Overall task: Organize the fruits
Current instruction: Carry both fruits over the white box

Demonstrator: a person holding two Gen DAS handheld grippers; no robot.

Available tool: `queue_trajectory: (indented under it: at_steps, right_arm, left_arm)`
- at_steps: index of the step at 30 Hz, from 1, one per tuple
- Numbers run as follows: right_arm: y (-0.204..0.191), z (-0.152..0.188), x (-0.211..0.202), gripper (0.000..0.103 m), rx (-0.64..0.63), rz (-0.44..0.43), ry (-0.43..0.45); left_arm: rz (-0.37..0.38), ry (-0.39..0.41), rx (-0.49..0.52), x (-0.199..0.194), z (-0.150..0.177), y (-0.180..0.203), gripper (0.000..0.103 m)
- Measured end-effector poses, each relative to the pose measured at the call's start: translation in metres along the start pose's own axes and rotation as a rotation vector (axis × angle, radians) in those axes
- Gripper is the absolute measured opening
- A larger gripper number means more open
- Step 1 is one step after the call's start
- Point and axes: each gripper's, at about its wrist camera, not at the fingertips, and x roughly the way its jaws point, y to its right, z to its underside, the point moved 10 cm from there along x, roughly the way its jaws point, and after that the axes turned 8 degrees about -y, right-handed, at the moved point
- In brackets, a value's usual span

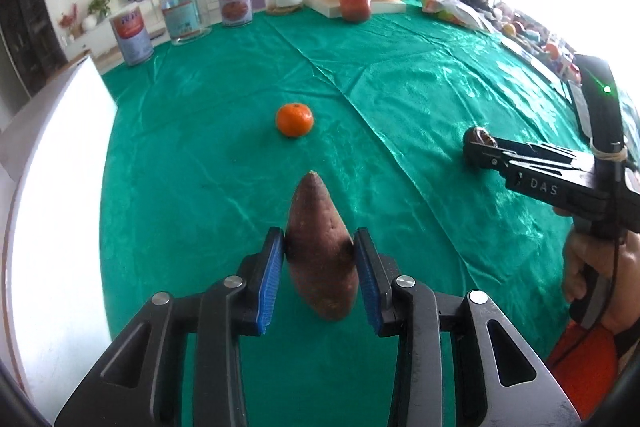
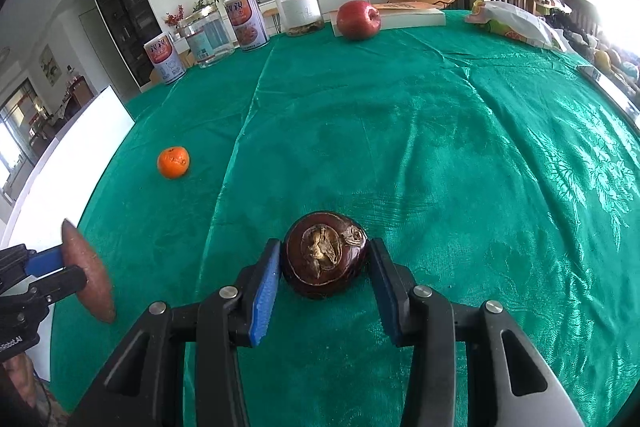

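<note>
Jaws clamp sweet potato point(image 1: 320, 259), water chestnut point(image 2: 325, 259); tangerine point(image 1: 294, 119), apple point(image 2: 358, 19) beyond.

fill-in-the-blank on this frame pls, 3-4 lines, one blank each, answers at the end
1. The left tongs are shut on a ____.
2. The dark round fruit sits between the pads of the ____ tongs.
3. The orange lies alone on the ____ tablecloth.
4. The red apple rests against a ____.

Answers: sweet potato; right; green; book
</note>
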Motion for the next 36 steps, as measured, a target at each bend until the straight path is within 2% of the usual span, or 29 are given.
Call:
queue_trajectory:
  at_steps: [6, 10, 12, 13, 14, 16, 19, 23, 25, 29, 36]
  right_arm:
    - [0.008, -0.001, -0.002, 0.044, 0.027, 0.006, 0.005]
    - [0.007, -0.001, -0.002, 0.044, 0.021, 0.011, 0.003]
    - [0.005, -0.002, -0.002, 0.044, 0.033, -0.032, -0.001]
    - [0.005, -0.002, -0.002, 0.044, 0.053, -0.065, -0.007]
    - [0.007, -0.002, -0.002, 0.044, 0.077, -0.093, -0.019]
    - [0.01, 0.0, -0.005, 0.043, 0.122, -0.156, -0.062]
    - [0.009, 0.003, -0.023, 0.043, 0.162, -0.222, -0.079]
    - [-0.011, 0.01, -0.049, 0.043, 0.138, -0.254, -0.104]
    - [-0.03, 0.017, -0.06, 0.043, 0.114, -0.271, -0.121]
    - [-0.087, 0.029, -0.084, 0.043, 0.033, -0.343, -0.13]
    - [-0.179, 0.039, -0.111, 0.043, -0.134, -0.398, -0.129]
  left_arm:
    - [-0.032, -0.005, 0.026, 0.02, -0.011, 0.008, 0.037]
    - [-0.041, -0.059, 0.024, 0.027, 0.008, 0.002, 0.066]
    - [-0.039, -0.077, 0.018, 0.033, 0.015, 0.0, 0.061]
    - [-0.003, -0.073, -0.002, 0.033, 0.015, 0.0, 0.044]
    - [0.008, -0.074, -0.025, 0.033, 0.014, -0.002, 0.04]
    - [0.024, -0.073, -0.051, 0.032, 0.013, -0.003, 0.04]
    - [0.094, -0.057, -0.11, 0.019, 0.015, -0.003, 0.039]
    - [0.218, -0.006, -0.161, -0.028, 0.021, 0.002, 0.039]
    - [0.256, 0.018, -0.169, -0.057, 0.028, 0.001, 0.039]
    - [0.227, 0.07, -0.177, -0.107, 0.045, -0.014, 0.039]
    - [0.068, 0.154, -0.246, -0.153, 0.055, -0.068, 0.039]
